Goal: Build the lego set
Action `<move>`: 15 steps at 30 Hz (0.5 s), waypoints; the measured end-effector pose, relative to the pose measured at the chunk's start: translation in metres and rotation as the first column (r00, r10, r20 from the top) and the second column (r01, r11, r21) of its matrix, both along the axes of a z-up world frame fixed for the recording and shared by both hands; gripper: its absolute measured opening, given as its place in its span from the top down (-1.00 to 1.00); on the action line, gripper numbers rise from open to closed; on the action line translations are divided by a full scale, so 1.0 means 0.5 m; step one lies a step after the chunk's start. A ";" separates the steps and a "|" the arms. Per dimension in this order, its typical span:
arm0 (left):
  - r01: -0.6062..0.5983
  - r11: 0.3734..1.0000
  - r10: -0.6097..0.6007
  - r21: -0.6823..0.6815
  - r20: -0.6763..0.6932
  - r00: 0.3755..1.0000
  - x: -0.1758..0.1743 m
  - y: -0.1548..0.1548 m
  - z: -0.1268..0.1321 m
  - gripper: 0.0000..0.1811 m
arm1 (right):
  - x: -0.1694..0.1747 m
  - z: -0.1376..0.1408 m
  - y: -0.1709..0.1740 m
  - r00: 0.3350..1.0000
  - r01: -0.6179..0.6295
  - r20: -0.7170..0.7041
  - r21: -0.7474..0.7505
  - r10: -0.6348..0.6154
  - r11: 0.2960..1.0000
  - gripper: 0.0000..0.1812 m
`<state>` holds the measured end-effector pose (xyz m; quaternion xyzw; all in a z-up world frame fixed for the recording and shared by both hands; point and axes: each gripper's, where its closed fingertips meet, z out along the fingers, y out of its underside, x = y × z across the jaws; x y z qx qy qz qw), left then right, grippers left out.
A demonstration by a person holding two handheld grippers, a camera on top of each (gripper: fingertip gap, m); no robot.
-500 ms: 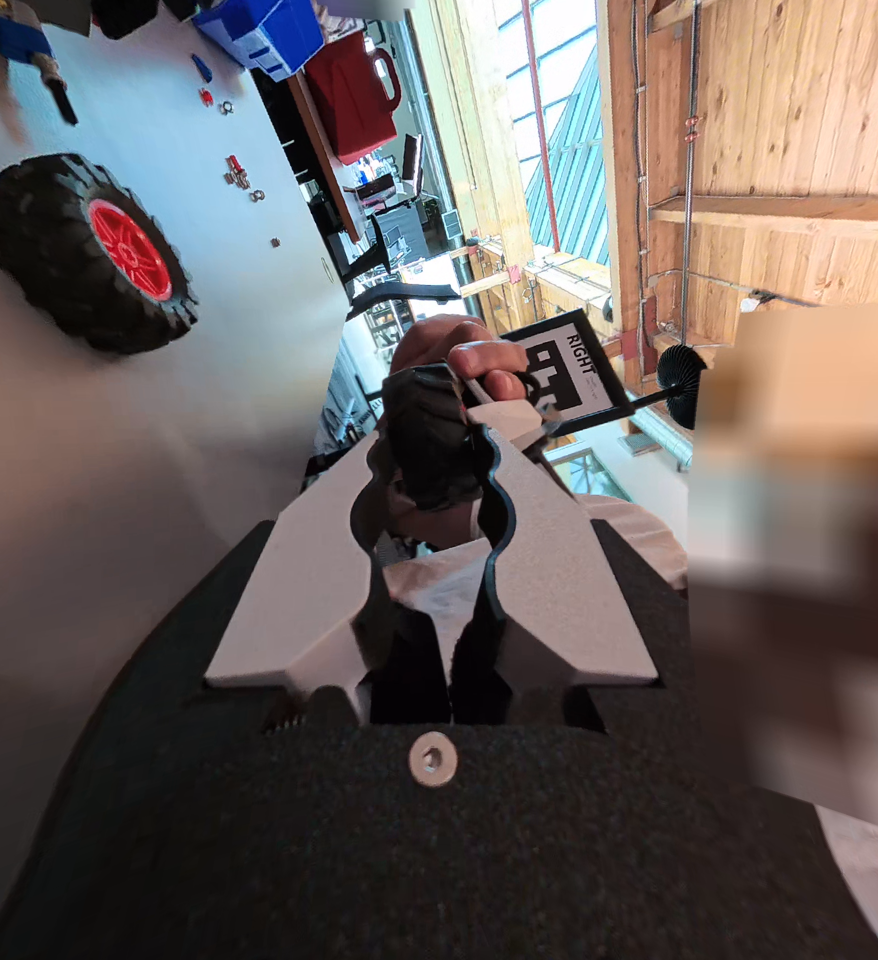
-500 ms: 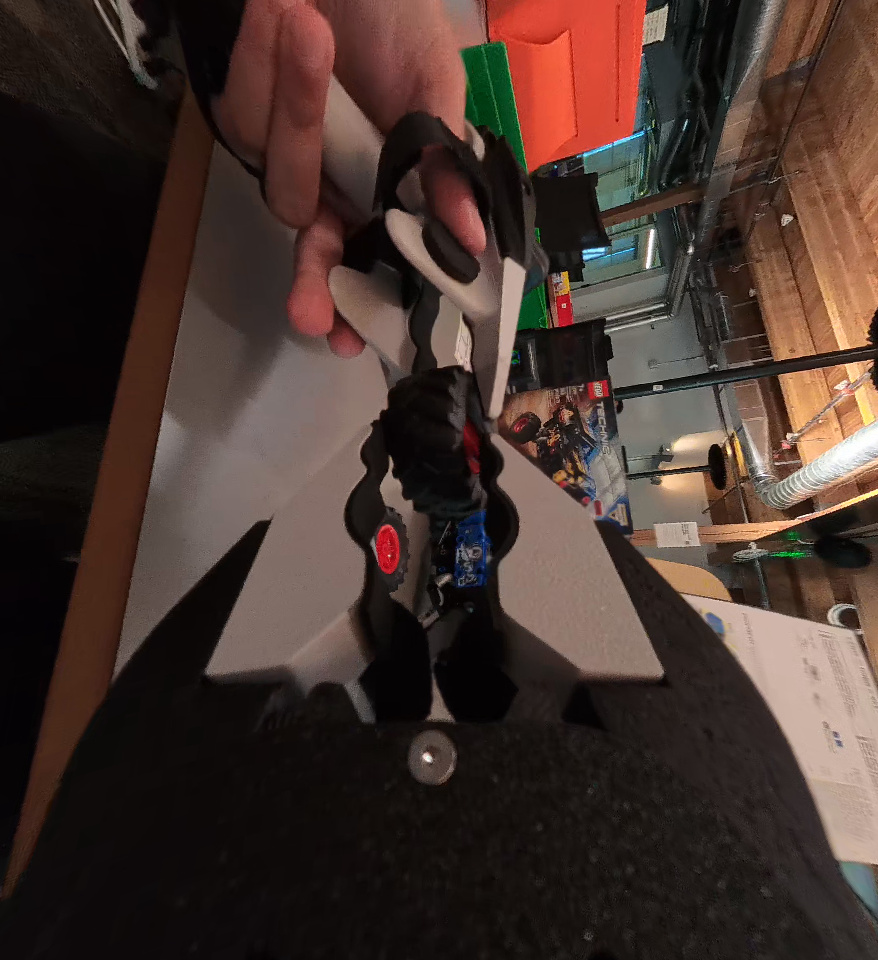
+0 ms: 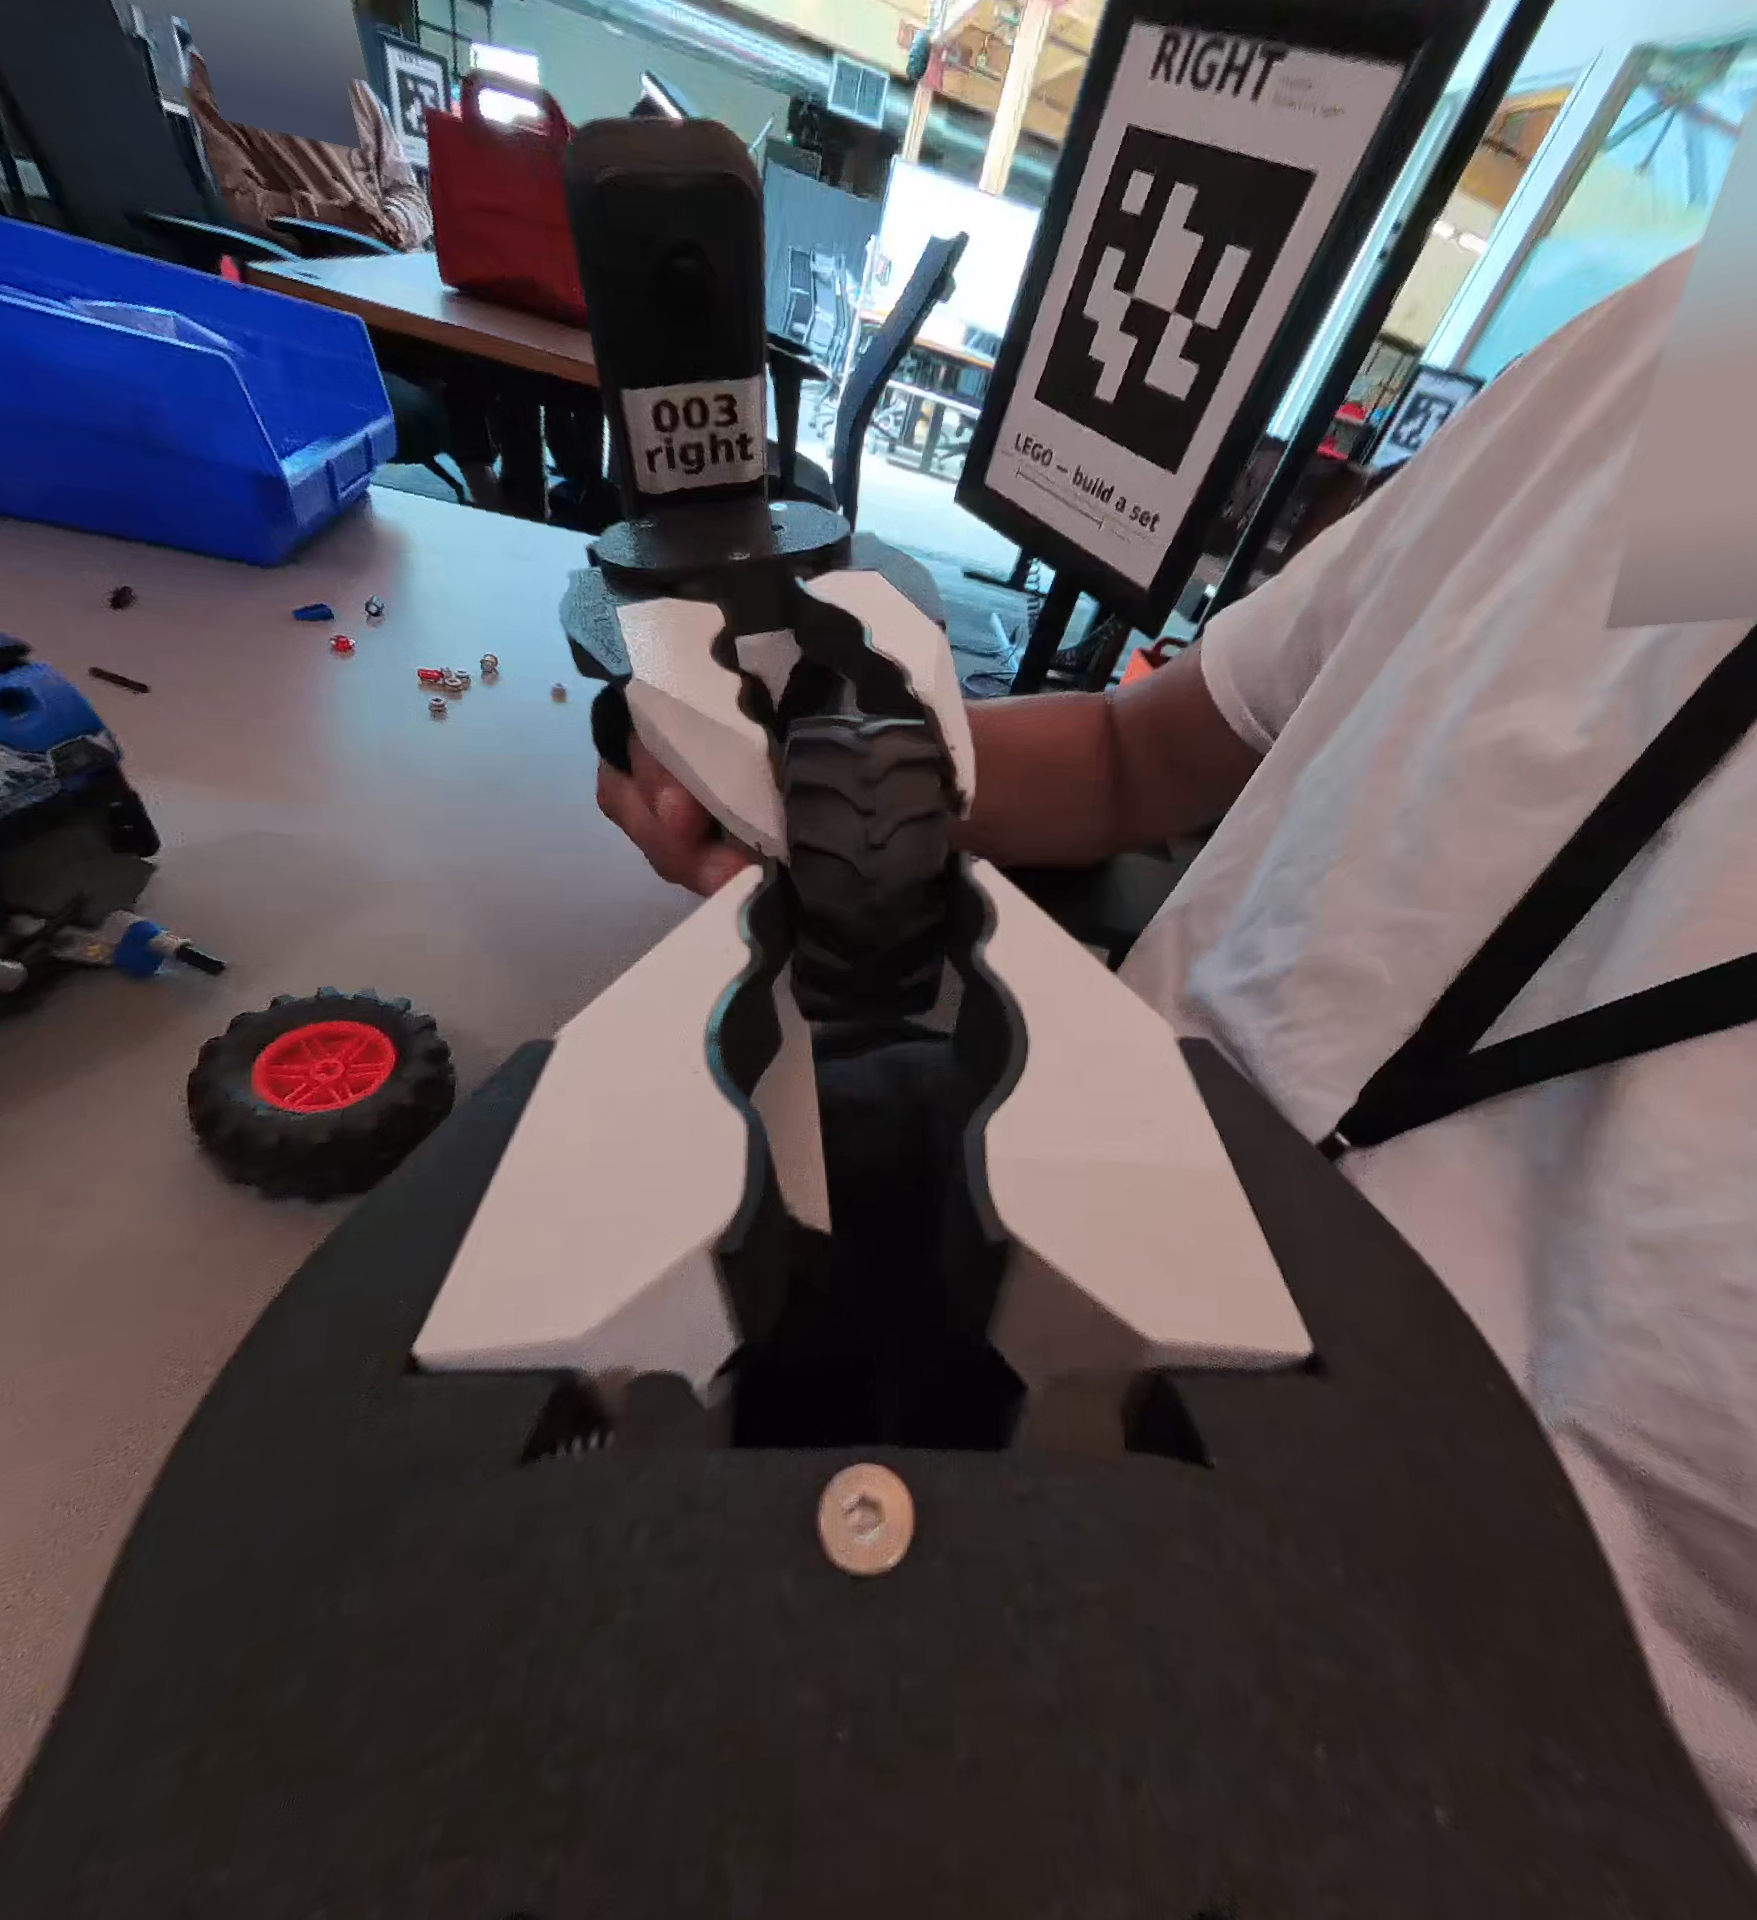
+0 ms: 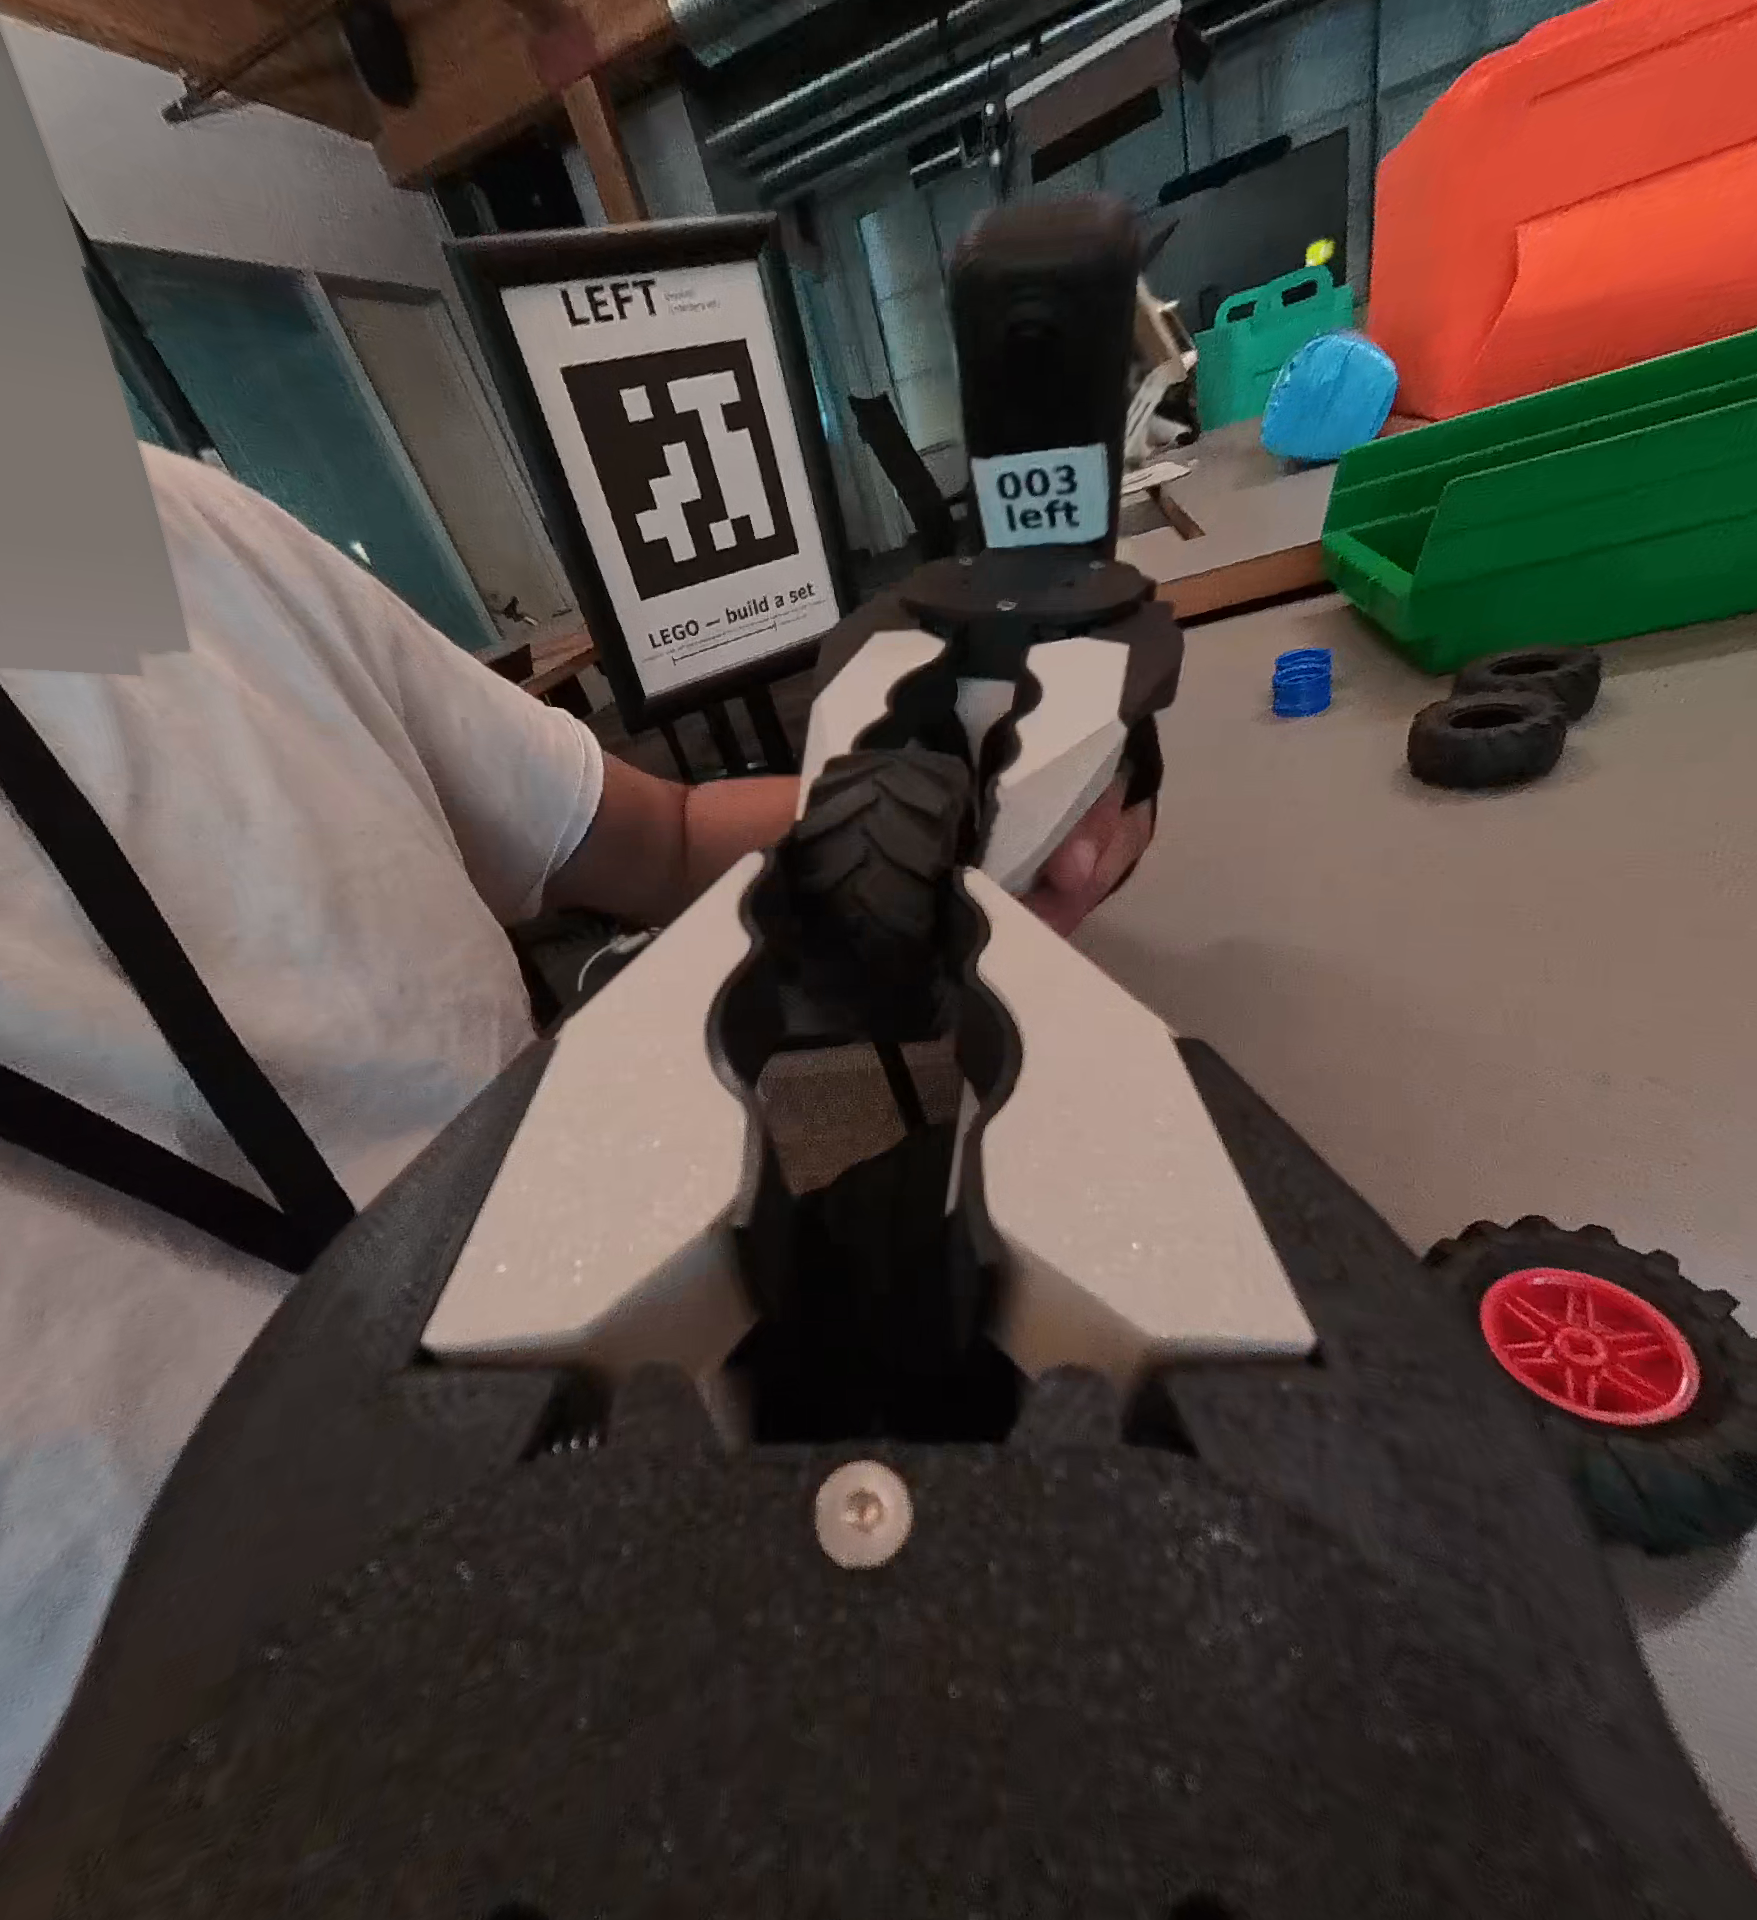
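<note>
A black knobbly tyre (image 3: 869, 914) hangs in the air between my two grippers, which face each other tip to tip. My left gripper (image 3: 866, 883) is shut on its near side. My right gripper (image 4: 863, 883) is shut on the same tyre (image 4: 879, 831) from the opposite side. Each view shows only the tread, so I cannot see its hub. A finished wheel with a red hub (image 3: 321, 1075) lies flat on the grey table (image 3: 386, 831); it also shows in the right wrist view (image 4: 1622, 1371). A partly built blue truck (image 3: 1, 790) sits at the left edge.
Small loose parts (image 3: 448, 675) lie scattered near a blue bin (image 3: 126, 384). Two bare black tyres (image 4: 1497, 717), a stack of blue rings (image 4: 1302, 681) and a green bin (image 4: 1580, 520) are on the far side. A person in a white shirt (image 3: 1476, 935) stands close behind the grippers.
Both grippers have rolled from lying on their sides to upright, still clamped together on the tyre. The wheel with the red hub stays on the table.
</note>
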<state>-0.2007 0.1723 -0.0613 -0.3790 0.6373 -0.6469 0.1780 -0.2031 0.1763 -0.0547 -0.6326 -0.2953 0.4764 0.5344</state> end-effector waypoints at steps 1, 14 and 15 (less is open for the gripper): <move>-0.010 1.000 0.010 -0.017 0.002 1.000 0.004 0.005 -0.003 0.70 | 0.004 -0.004 0.006 1.000 0.013 -0.001 -0.016 -0.013 1.000 0.68; -0.447 0.858 0.458 0.252 0.014 0.889 0.054 0.097 -0.068 0.73 | 0.054 -0.067 0.088 0.901 0.400 0.215 -0.077 -0.377 0.913 0.69; -0.468 0.837 0.481 0.283 0.025 0.876 0.054 0.102 -0.069 0.74 | 0.054 -0.067 0.091 0.890 0.420 0.224 -0.065 -0.397 0.905 0.69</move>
